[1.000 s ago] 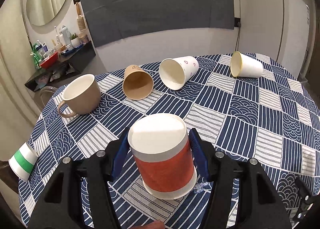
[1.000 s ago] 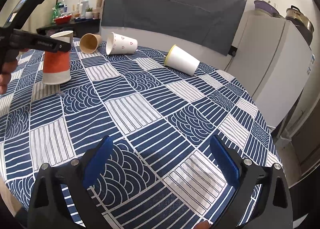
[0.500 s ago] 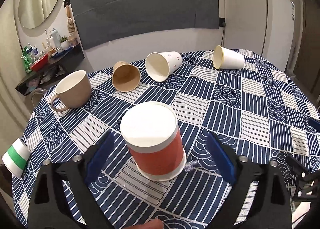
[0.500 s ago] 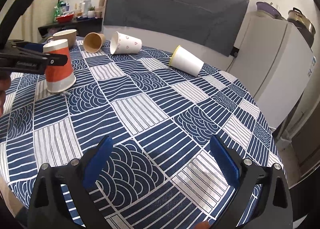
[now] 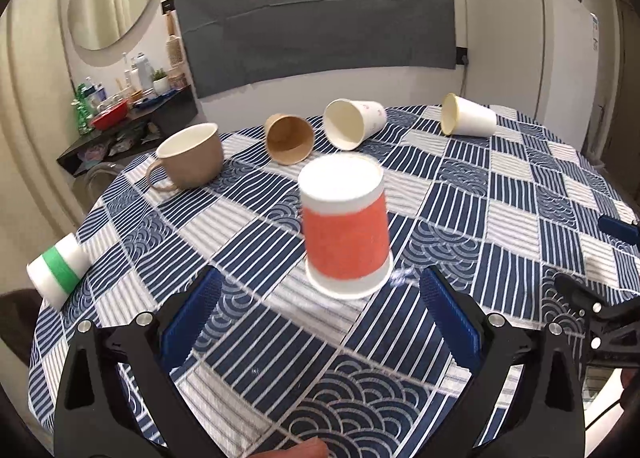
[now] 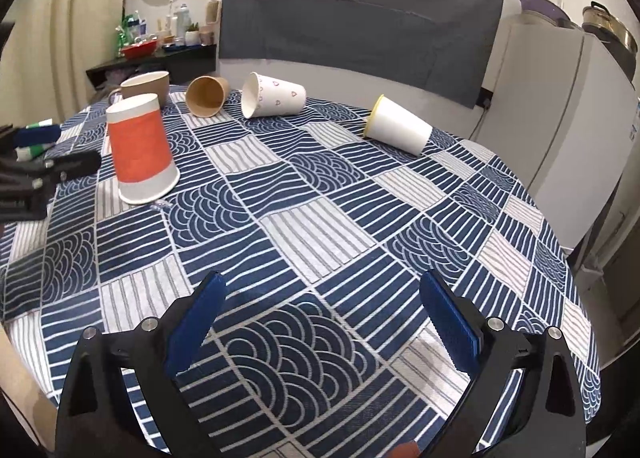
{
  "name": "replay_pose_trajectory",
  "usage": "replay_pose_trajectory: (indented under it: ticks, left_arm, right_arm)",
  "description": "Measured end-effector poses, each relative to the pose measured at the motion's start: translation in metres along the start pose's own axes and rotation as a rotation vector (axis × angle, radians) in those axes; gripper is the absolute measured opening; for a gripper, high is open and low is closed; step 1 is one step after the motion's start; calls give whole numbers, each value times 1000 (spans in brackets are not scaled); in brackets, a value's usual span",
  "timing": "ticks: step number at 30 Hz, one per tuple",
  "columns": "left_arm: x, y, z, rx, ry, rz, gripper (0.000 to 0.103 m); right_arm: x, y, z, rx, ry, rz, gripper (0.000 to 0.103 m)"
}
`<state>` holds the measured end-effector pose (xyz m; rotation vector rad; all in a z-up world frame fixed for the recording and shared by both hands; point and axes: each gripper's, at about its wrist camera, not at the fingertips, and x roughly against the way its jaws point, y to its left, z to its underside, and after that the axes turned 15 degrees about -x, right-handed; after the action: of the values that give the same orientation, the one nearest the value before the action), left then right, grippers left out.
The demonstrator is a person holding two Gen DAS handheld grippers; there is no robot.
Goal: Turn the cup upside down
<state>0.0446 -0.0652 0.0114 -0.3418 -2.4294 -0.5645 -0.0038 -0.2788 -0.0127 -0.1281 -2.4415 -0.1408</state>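
Observation:
An orange paper cup [image 5: 345, 227] with white bands stands upside down on the blue patterned tablecloth [image 5: 500, 226]. It also shows in the right wrist view [image 6: 140, 150] at the left. My left gripper [image 5: 320, 318] is open and empty, drawn back just short of the cup. It shows at the left edge of the right wrist view [image 6: 44, 154]. My right gripper [image 6: 320, 322] is open and empty over the table's near part, far from the cup.
A beige mug [image 5: 192, 160] stands upright. A brown paper cup [image 5: 290, 140], a white cup with hearts [image 5: 352, 128] and a yellow-rimmed white cup [image 5: 468, 120] lie on their sides at the back. A green-banded cup [image 5: 56, 270] lies at the left edge.
My left gripper let go of the orange cup, opened wide and drew back from it. The cup stays upside down on the cloth. The right gripper barely moved.

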Motion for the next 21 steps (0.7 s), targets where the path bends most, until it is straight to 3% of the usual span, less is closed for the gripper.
replay_pose_trajectory:
  ticks: [10,21]
  left_arm:
    - [4,-5,34,53,10,3,97]
    - [-2,3,46,100,1,-15,97]
  right_arm:
    - [3,12,4,-9,10,-29,94]
    - [-16,14,9,-60,26,-86,94]
